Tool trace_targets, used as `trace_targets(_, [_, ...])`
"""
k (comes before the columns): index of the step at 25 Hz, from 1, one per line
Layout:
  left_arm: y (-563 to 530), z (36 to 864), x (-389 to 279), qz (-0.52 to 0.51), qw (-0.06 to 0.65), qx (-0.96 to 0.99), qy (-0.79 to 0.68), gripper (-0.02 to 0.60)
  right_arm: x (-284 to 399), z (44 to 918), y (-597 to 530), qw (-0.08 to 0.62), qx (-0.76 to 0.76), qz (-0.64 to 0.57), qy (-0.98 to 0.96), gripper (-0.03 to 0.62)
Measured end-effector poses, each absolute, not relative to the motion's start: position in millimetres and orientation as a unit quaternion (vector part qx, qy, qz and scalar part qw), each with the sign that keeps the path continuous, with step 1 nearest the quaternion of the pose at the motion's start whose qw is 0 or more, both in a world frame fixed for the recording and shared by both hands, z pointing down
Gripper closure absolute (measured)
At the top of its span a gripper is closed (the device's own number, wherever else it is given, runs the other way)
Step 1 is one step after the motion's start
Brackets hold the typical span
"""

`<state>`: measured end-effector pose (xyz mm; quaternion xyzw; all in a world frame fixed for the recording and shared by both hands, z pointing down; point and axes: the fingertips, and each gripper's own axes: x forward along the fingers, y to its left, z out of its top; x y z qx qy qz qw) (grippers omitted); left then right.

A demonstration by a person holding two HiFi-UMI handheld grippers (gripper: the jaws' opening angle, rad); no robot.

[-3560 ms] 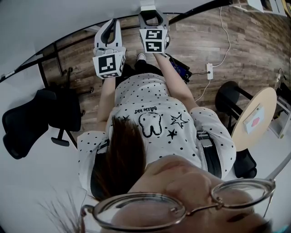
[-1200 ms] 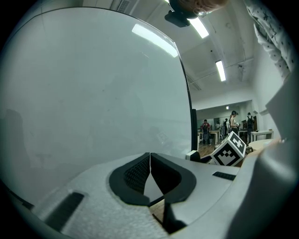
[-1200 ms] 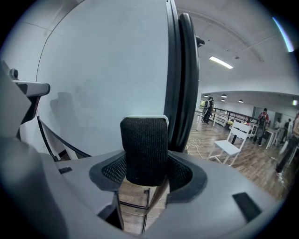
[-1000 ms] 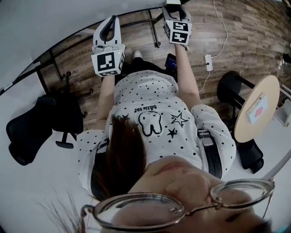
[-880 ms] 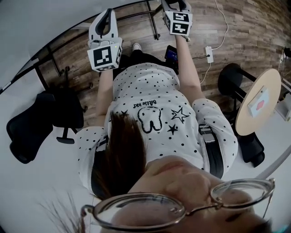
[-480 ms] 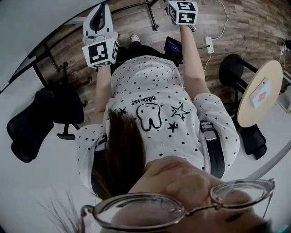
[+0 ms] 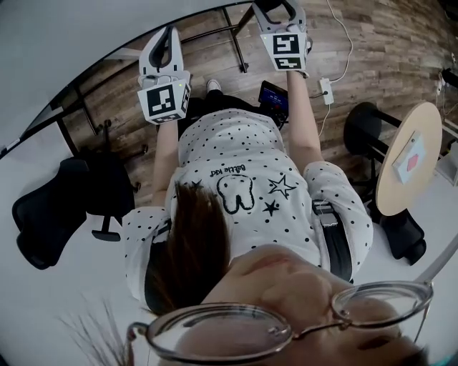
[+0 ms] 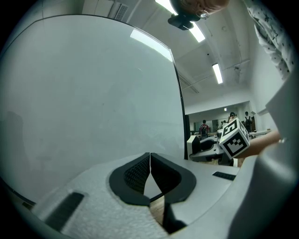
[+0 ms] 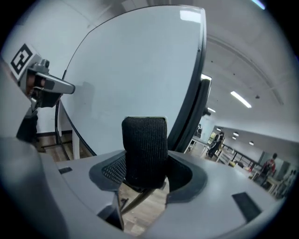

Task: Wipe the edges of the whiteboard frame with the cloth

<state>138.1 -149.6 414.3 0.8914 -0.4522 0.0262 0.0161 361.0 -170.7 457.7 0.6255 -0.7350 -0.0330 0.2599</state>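
Head view: black chair [image 7: 50, 207] far left on the wood floor [image 7: 386, 43]. Big whiteboard [image 7: 64, 36] across the top left. Left tool [image 7: 169, 36] held up toward the board, right tool [image 7: 275, 7] just beside it, further right and a bit higher in the picture. White plug strip [image 7: 325, 91] on the floor below the right tool. Black stool [image 7: 365, 132] next, then a round bench [image 7: 408, 179] with a small card [image 7: 410, 159] on it at the far right.

Left gripper view: whiteboard filling the left side, its black frame [image 8: 180, 102] running down the board's right edge. Left tool clenched shut, dark pads [image 8: 138, 175] pressed together, nothing between them. Pointed at the white face of the board; touching it or not, cannot tell. Right tool to the right of the frame in the picture, marker cube [image 8: 233, 137] facing this way.

Right gripper view: left tool at the far left, in front of the board. Right tool clenched on a black cloth [image 9: 145, 149], folded thick and sticking up from between the pads. Cloth in front of the lower part of the board, just left of the dark frame. Near the frame; touching or apart, cannot tell.
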Motion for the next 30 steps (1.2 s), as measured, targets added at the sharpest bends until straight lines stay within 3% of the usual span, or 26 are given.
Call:
trace_targets(13, [-139,380,122,-0.005,-0.009,0.892,-0.452,0.561,344,305,-163,0.349,0.571,-0.222,-0.709,0.356])
trace_targets(30, [-109,321,123,-0.041,-0.060,0.916,-0.395,0.561,281,246,-144,0.333,0.545,-0.254,-0.727,0.355])
